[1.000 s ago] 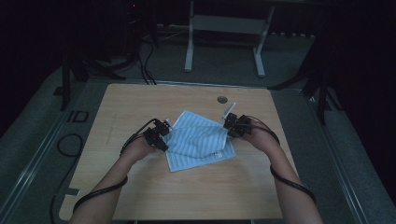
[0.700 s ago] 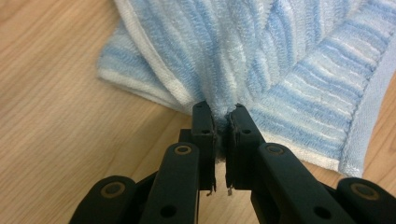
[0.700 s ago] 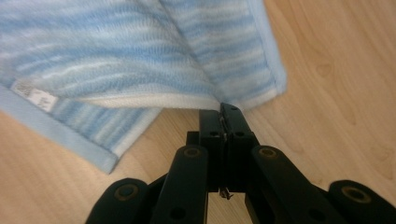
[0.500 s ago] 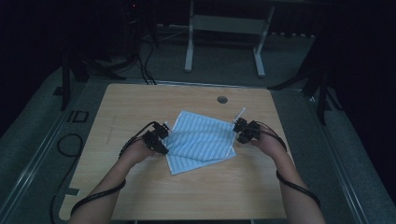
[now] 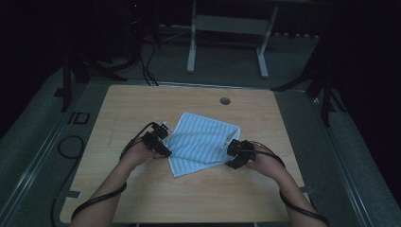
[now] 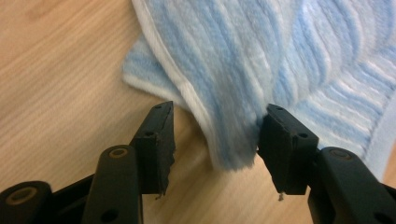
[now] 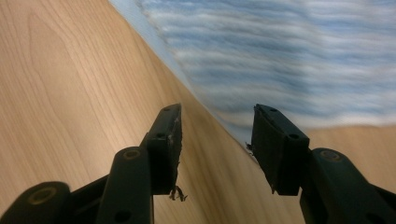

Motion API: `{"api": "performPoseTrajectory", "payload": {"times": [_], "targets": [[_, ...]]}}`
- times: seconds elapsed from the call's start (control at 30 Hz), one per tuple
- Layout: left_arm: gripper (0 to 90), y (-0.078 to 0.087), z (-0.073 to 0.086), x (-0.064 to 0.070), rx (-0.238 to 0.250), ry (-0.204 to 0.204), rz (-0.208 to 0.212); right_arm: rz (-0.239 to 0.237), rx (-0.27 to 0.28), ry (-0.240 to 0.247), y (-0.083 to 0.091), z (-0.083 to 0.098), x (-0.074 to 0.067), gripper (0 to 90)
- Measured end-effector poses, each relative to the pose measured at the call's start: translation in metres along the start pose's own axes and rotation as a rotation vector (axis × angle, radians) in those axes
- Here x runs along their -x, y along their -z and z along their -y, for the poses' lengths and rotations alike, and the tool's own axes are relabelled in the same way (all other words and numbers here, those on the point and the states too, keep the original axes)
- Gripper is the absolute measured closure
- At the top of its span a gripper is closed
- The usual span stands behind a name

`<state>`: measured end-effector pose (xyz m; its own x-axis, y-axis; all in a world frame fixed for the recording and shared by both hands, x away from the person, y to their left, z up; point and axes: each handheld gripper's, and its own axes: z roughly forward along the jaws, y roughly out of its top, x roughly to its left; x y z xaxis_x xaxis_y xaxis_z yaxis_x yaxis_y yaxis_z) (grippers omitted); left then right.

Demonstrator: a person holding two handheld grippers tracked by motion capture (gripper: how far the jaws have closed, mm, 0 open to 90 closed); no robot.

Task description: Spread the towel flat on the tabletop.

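The striped blue towel [image 5: 202,142] lay folded near the middle of the wooden counter [image 5: 142,104]. The left gripper [image 6: 215,140] had just opened its fingers, with a loose towel fold between them. The right gripper [image 7: 215,135] had also just opened, with only the towel's edge lying between its fingers.

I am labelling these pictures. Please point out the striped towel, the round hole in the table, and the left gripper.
striped towel [image 5: 203,142]: high view, middle of its upper layer.
round hole [image 5: 225,100]: high view, its centre, at the table's far edge.
left gripper [image 6: 215,140]: left gripper view, midway between its fingers.
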<state>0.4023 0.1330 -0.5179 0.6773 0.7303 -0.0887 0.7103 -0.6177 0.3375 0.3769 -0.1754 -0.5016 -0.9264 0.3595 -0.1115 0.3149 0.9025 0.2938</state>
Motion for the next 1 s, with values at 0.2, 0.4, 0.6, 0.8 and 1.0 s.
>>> {"api": "performPoseTrajectory", "payload": {"times": [0.2,0.4,0.6,0.8,1.0], "targets": [[58.2,-0.005,-0.008,0.005,0.002,-0.032,0.016,0.009,0.003,0.032,-0.017,-0.014,-0.002,65.7],[80.3,-0.002,-0.001,0.018,0.019,-0.058,0.059,-0.033,-0.016,0.053,-0.014,-0.005,-0.007,86.2],[80.8,-0.001,0.020,0.052,0.012,-0.141,0.151,-0.025,-0.056,0.125,-0.005,0.018,-0.030,86.0],[80.7,0.003,0.042,0.078,0.019,-0.188,0.233,-0.074,-0.040,0.120,0.006,0.045,-0.054,86.1],[80.6,0.032,0.035,0.085,0.077,-0.209,0.207,-0.074,0.015,0.135,0.037,0.047,-0.059,86.0]]}}
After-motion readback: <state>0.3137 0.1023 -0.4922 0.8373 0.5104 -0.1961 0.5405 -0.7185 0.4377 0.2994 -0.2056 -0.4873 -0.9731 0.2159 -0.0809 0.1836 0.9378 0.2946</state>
